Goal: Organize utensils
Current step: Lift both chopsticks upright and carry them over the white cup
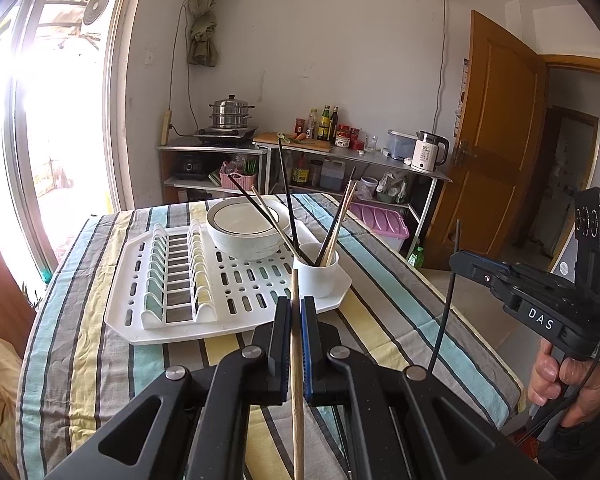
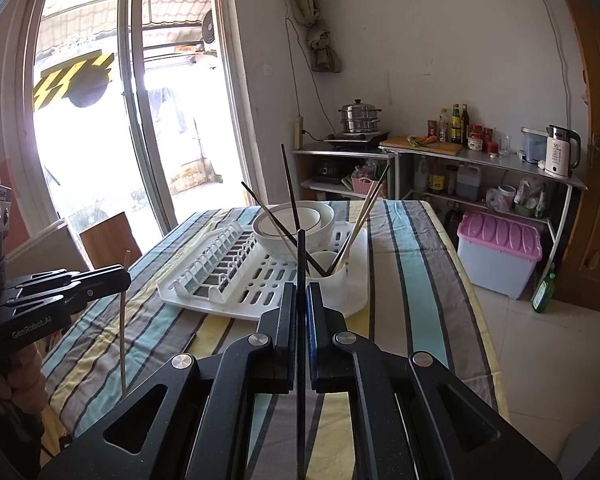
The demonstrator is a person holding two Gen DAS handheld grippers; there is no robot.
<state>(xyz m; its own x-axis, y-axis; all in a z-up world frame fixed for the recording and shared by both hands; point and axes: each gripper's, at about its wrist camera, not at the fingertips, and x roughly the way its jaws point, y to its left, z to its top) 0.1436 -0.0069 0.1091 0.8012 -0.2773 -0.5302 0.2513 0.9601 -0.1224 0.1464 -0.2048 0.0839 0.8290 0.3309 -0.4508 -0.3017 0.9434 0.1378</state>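
Note:
My left gripper (image 1: 295, 304) is shut on a wooden chopstick (image 1: 297, 380), held upright above the table's near side, just short of the white cup (image 1: 315, 276). My right gripper (image 2: 301, 292) is shut on a black chopstick (image 2: 301, 320), also upright; it shows in the left wrist view (image 1: 444, 312) at the right. The white cup (image 2: 327, 276) holds several black and wooden chopsticks and stands on the white drying rack (image 1: 148, 320). Stacked white bowls (image 1: 246, 236) sit on the rack behind the cup. The left gripper also shows in the right wrist view (image 2: 120, 280).
The table has a striped cloth (image 1: 380, 320). A wooden chair back (image 2: 108, 240) stands at the table's left side. Behind are metal shelves with a steamer pot (image 1: 230, 114), bottles, a kettle (image 1: 428, 154) and a pink-lidded bin (image 2: 500, 256). A wooden door (image 1: 496, 140) is at right.

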